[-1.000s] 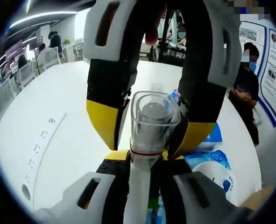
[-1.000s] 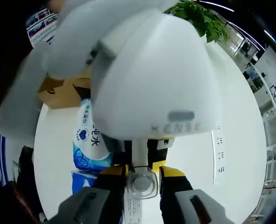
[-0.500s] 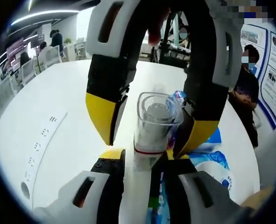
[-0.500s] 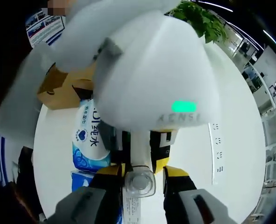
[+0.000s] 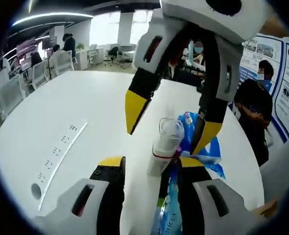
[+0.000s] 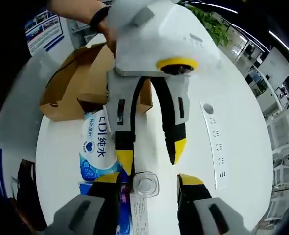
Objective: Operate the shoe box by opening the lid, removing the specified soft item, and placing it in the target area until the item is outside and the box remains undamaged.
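Note:
A white bottle with a clear cap stands upright on the white table. My left gripper is open, its yellow tips low on either side of the bottle's base. My right gripper reaches in from the far side, open, its tips flanking the cap. In the right gripper view the cap sits with gaps between my right gripper's jaws, and my left gripper hangs open beyond it. A soft blue wipes pack lies beside the bottle, also seen as the blue pack. The brown cardboard shoe box stands open behind it.
A row of sockets is set into the table, shown too in the right gripper view as sockets. A person stands past the table edge. Chairs line the far left. A green plant stands beyond the table.
Both grippers' jaws have spread wider and let go of the bottle. My left gripper has drawn back from it, so the bottle and right gripper look smaller and farther off.

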`<action>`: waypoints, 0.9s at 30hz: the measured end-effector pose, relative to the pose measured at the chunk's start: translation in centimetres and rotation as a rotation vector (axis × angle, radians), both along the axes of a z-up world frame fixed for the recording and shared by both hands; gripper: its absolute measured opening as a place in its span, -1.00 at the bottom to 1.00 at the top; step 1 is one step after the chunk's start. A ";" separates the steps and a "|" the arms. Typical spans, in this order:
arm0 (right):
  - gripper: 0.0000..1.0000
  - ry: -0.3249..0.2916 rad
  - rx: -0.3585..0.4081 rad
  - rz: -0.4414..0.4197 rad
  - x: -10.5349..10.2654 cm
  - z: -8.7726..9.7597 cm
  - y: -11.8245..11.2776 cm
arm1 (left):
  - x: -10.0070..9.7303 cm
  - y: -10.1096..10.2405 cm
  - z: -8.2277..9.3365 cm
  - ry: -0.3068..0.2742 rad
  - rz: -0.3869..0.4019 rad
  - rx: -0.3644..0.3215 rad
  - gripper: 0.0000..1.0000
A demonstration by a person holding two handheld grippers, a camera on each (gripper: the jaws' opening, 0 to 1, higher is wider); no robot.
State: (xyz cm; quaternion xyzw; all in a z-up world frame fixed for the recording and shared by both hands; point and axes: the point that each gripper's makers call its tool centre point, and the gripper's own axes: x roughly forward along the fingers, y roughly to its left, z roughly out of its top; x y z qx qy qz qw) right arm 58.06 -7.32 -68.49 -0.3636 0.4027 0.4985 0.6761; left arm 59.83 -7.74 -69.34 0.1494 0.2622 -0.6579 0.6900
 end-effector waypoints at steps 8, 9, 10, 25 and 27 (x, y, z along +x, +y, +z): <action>-0.11 -0.037 0.093 -0.122 -0.3 3.6 -0.2 | -0.2 3.0 3.9 -0.033 0.052 -0.050 -0.11; -0.10 -0.044 0.129 -0.155 -0.1 4.2 -0.1 | -0.3 3.3 4.4 -0.036 0.056 -0.054 -0.11; -0.10 -0.053 0.150 -0.179 0.0 4.7 -0.2 | -0.4 3.7 5.1 -0.047 0.065 -0.060 -0.10; -0.03 -0.119 0.435 -0.368 -1.9 11.1 4.1 | -1.9 10.5 11.4 -0.093 0.186 -0.135 -0.09; -0.03 -0.126 0.449 -0.374 -2.3 11.4 4.5 | -2.0 11.2 12.0 -0.098 0.199 -0.143 -0.09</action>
